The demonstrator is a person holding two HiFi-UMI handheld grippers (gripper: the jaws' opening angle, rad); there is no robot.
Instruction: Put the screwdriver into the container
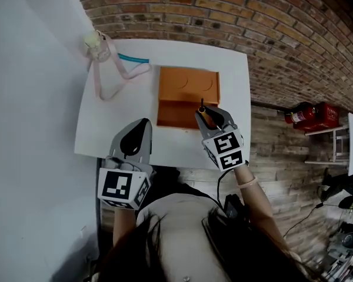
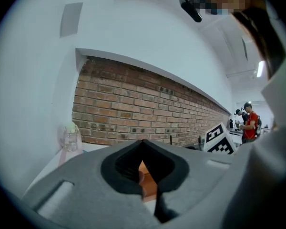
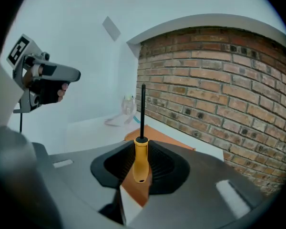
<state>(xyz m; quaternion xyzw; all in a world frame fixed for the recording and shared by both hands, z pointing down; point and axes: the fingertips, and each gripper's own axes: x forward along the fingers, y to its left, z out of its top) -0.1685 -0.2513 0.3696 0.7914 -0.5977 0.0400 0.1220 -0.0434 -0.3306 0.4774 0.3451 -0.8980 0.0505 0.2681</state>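
An orange open-topped container [image 1: 187, 86] sits mid-table on the white table [image 1: 106, 128]. My right gripper [image 1: 213, 117] hovers at the container's near right corner, shut on a screwdriver [image 3: 140, 157] with a yellow handle; its black shaft [image 3: 143, 109] points away from me, over the container [image 3: 177, 144]. In the head view only the screwdriver's dark tip [image 1: 202, 103] shows. My left gripper [image 1: 135, 137] is held over the table's near edge, left of the container, shut with nothing in it. Through the left gripper's [image 2: 144, 162] pads a sliver of the container [image 2: 148, 182] shows.
A small clear bottle [image 1: 96, 42] with a pink strap [image 1: 115, 75] and a teal stick [image 1: 133, 58] lie at the table's far left. A brick wall [image 1: 223, 10] runs behind the table. Red fire extinguishers [image 1: 309, 115] stand on the floor at right.
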